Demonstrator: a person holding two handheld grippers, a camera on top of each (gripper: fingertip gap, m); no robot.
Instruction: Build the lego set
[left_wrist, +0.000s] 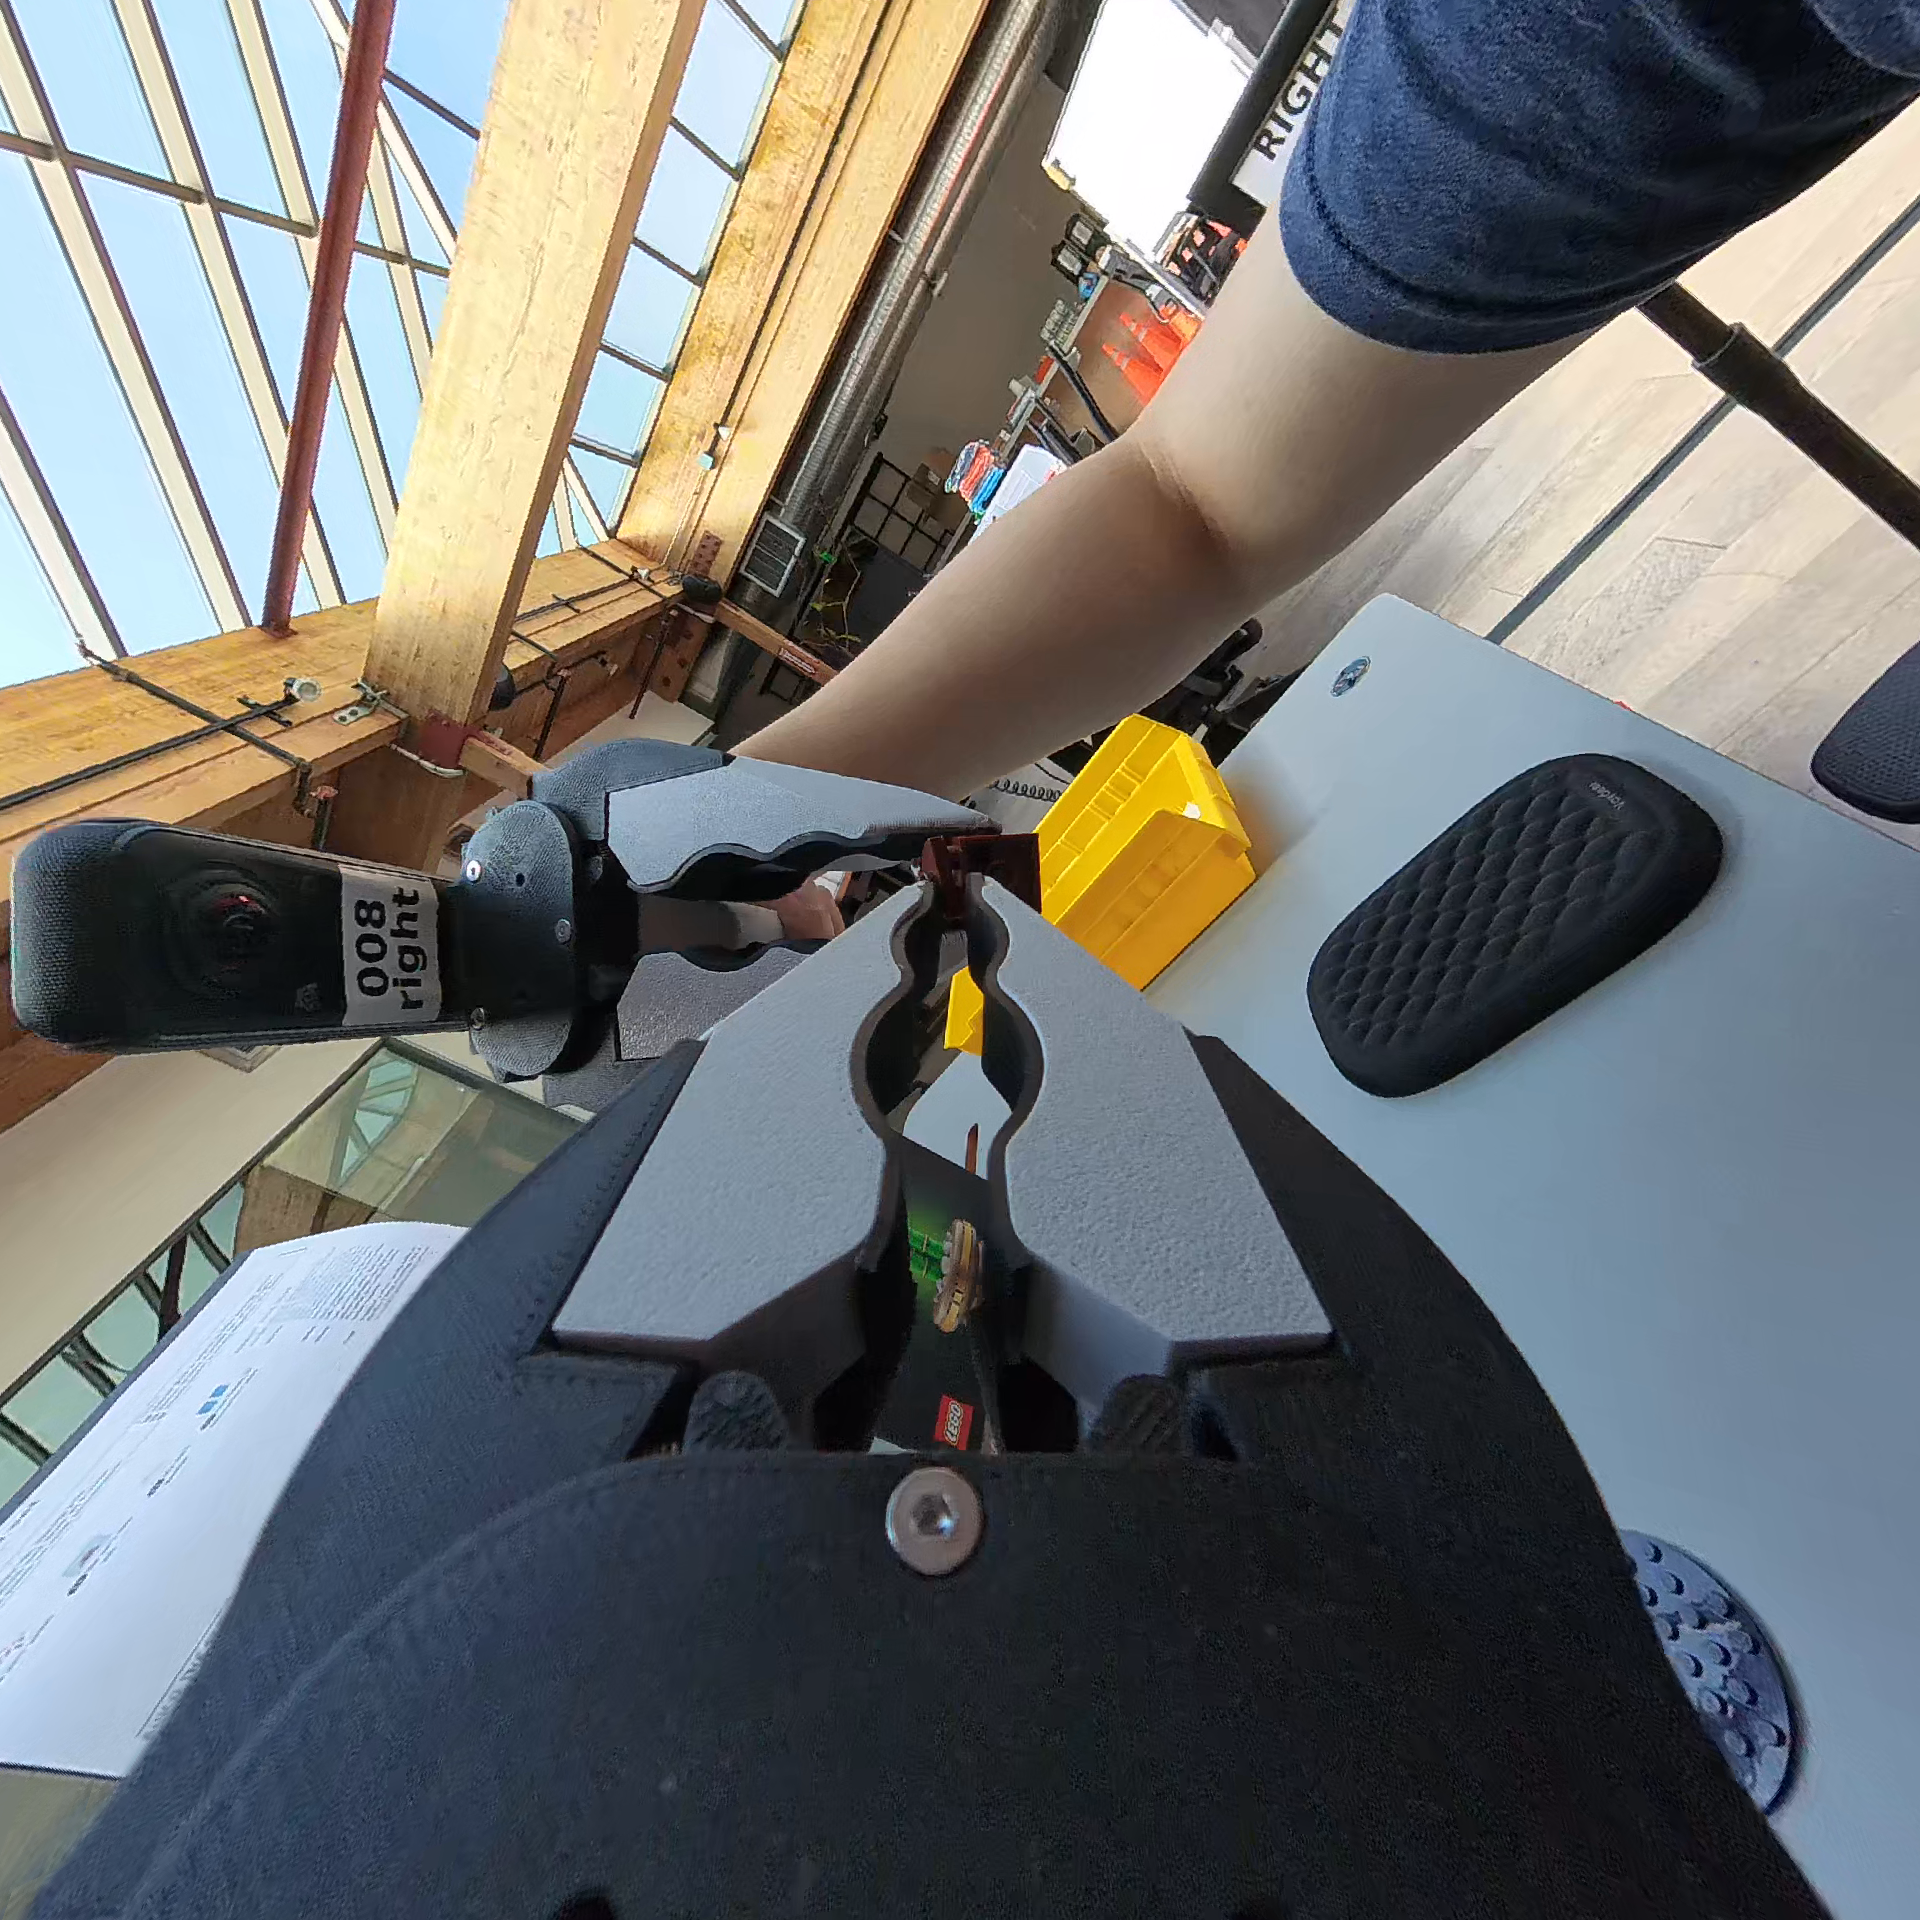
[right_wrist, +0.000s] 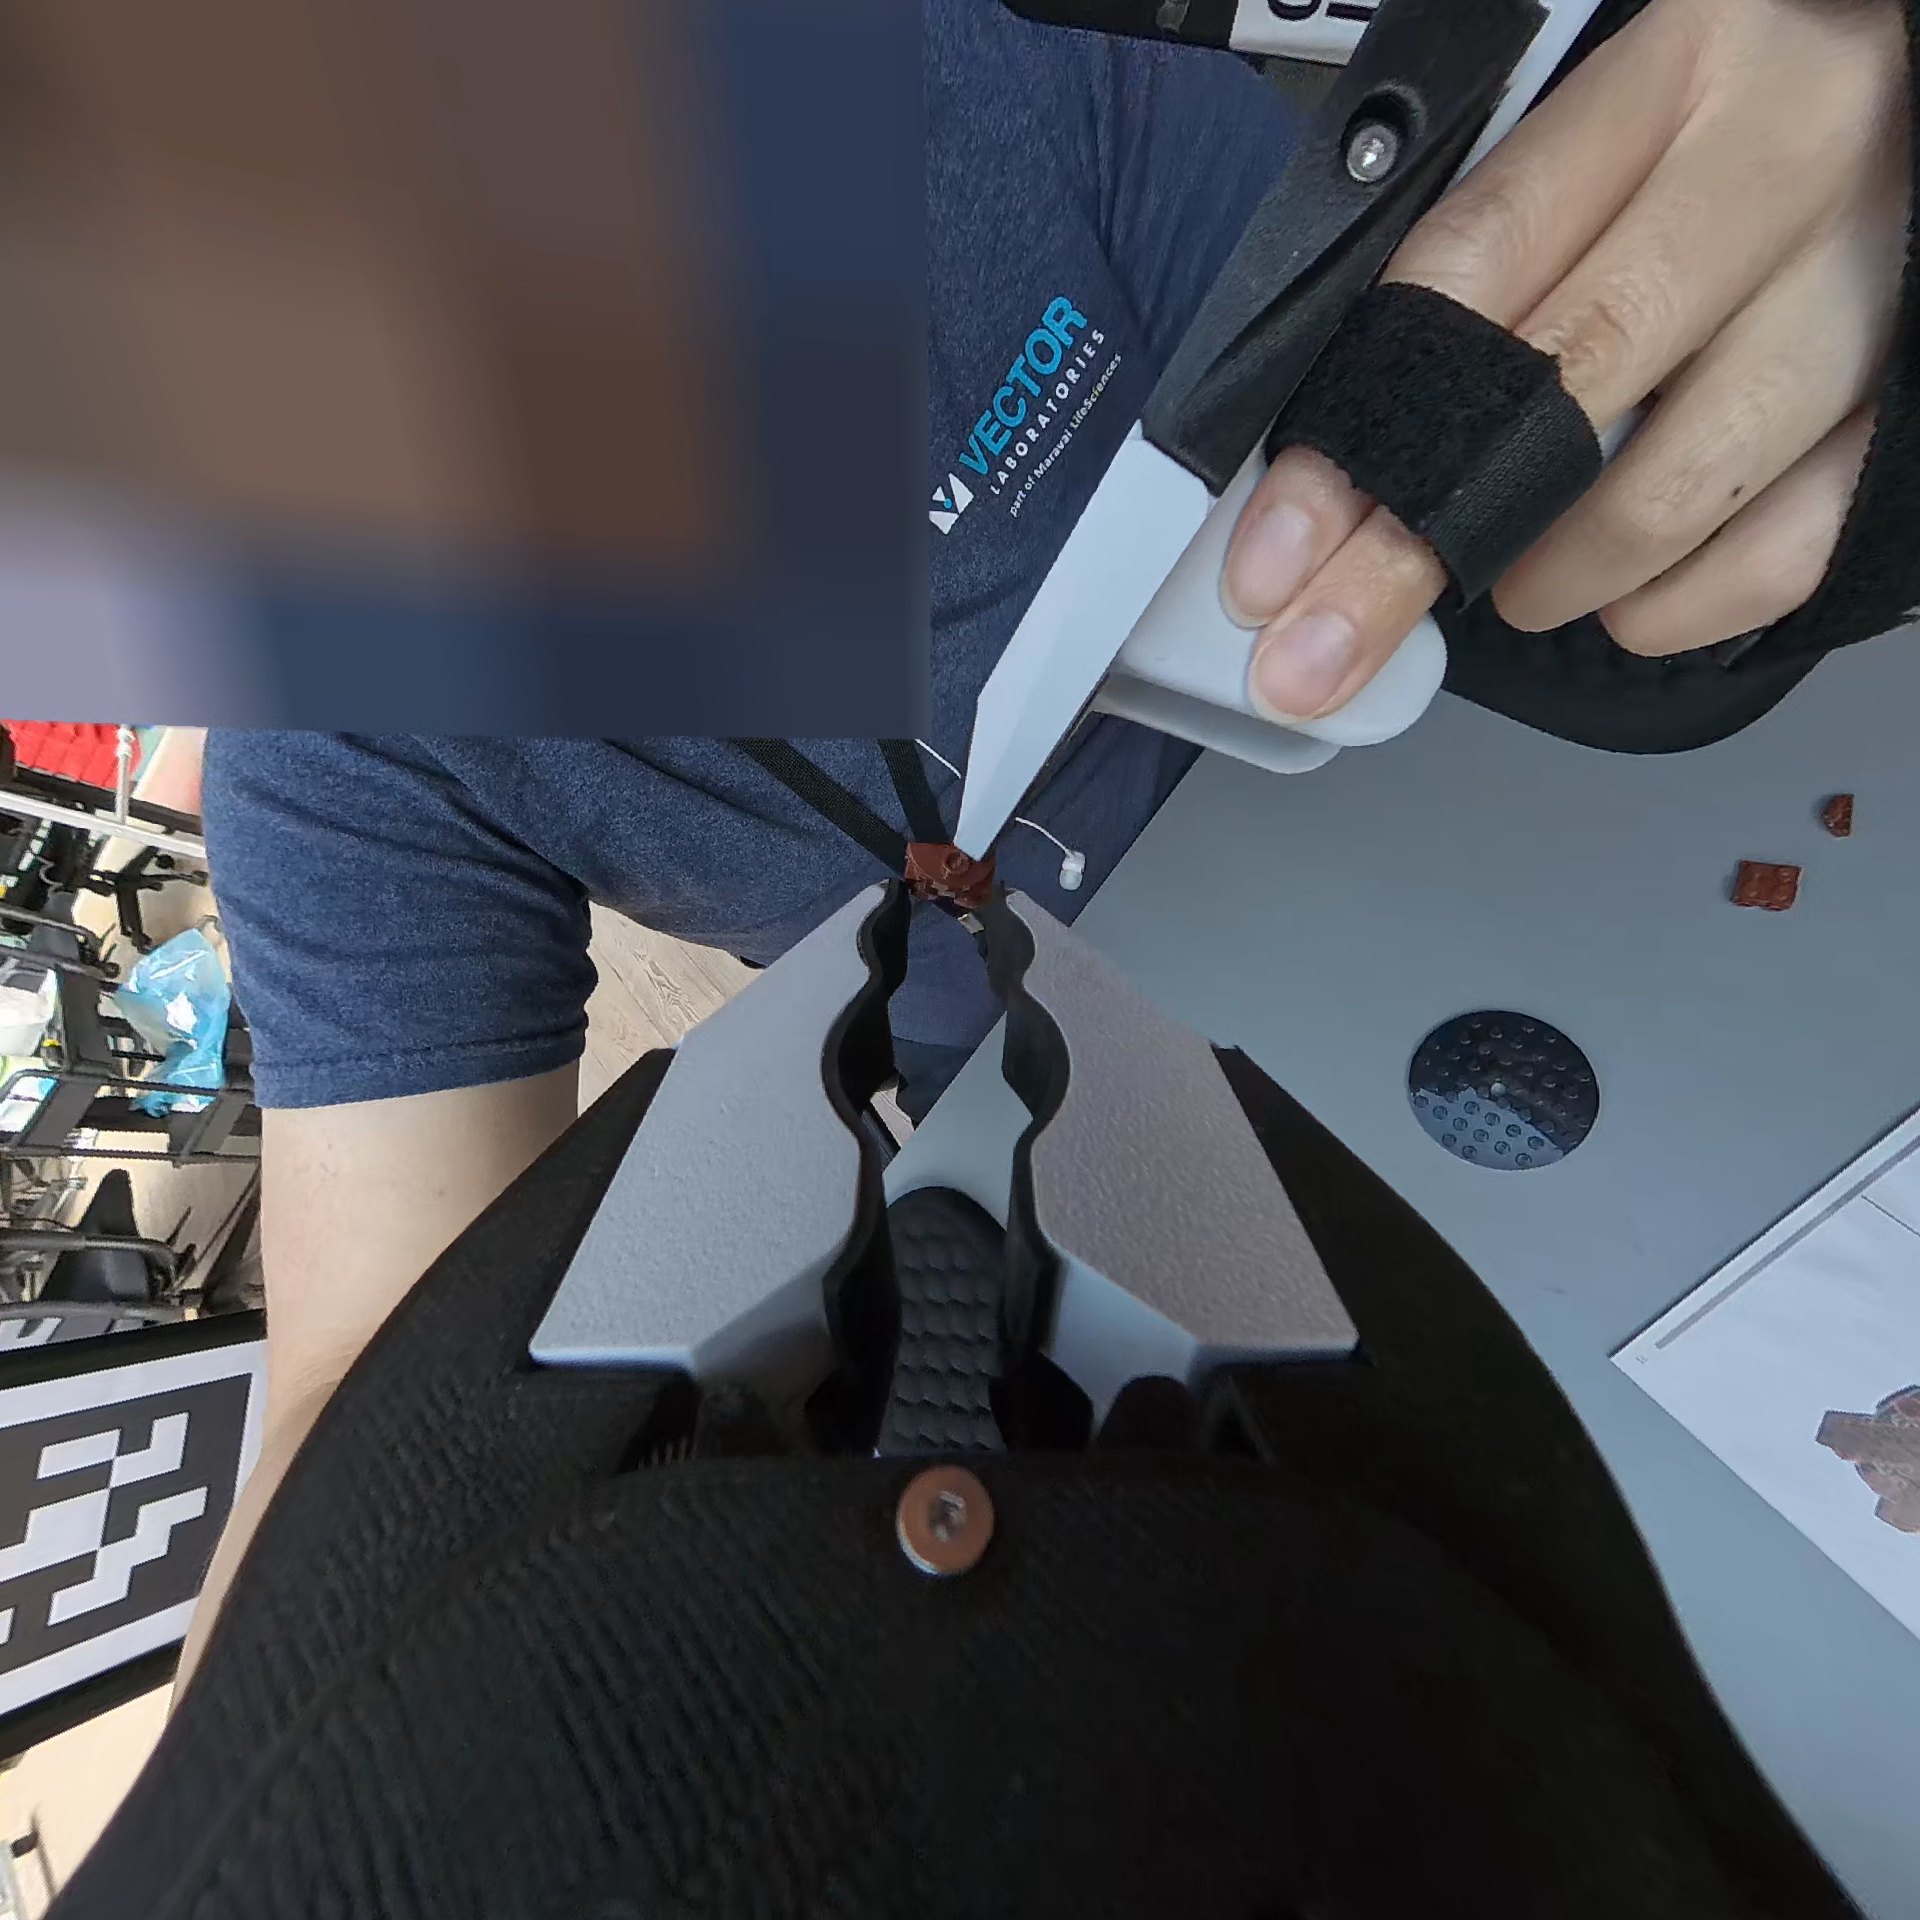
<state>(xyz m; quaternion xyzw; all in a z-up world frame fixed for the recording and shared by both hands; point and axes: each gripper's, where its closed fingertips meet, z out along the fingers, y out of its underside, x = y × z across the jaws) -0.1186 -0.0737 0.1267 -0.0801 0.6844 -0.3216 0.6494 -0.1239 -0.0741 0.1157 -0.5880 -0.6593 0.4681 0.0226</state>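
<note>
A: Status on the grippers?

B: Both are up off the desk (left_wrist: 1558, 1195), tips meeting in mid-air. The left gripper (left_wrist: 951, 899) has its fingers clenched on a small reddish-brown lego piece (left_wrist: 961, 857). The right gripper (right_wrist: 940, 902) is clenched on the same brown cluster (right_wrist: 945, 876), coming in from the side.

A: Can you tell whether it's one piece or two pressed together?

B: Can't tell, too small at the tips.

A: What's on the surface?

B: Pale grey desk. A black quilted wrist pad (left_wrist: 1512, 920) sits flat, with a yellow bin (left_wrist: 1143, 847) just beyond it at the far edge. There's a dark blue round studded plate (right_wrist: 1501, 1089), and two loose brown bricks (right_wrist: 1766, 885) well apart from it. A printed instruction sheet (right_wrist: 1787, 1392) lies at the edge; another white sheet (left_wrist: 187, 1455) lies under the left gripper's side.

A: And the room?

B: Timber beams (left_wrist: 540, 343) and a skylight with blue sky overhead, plus a red steel post. Cluttered shelving at the back, wood-plank floor (left_wrist: 1683, 499). The person is in a navy shirt (right_wrist: 436, 914), bare forearm (left_wrist: 1122, 582) across the left view.
</note>
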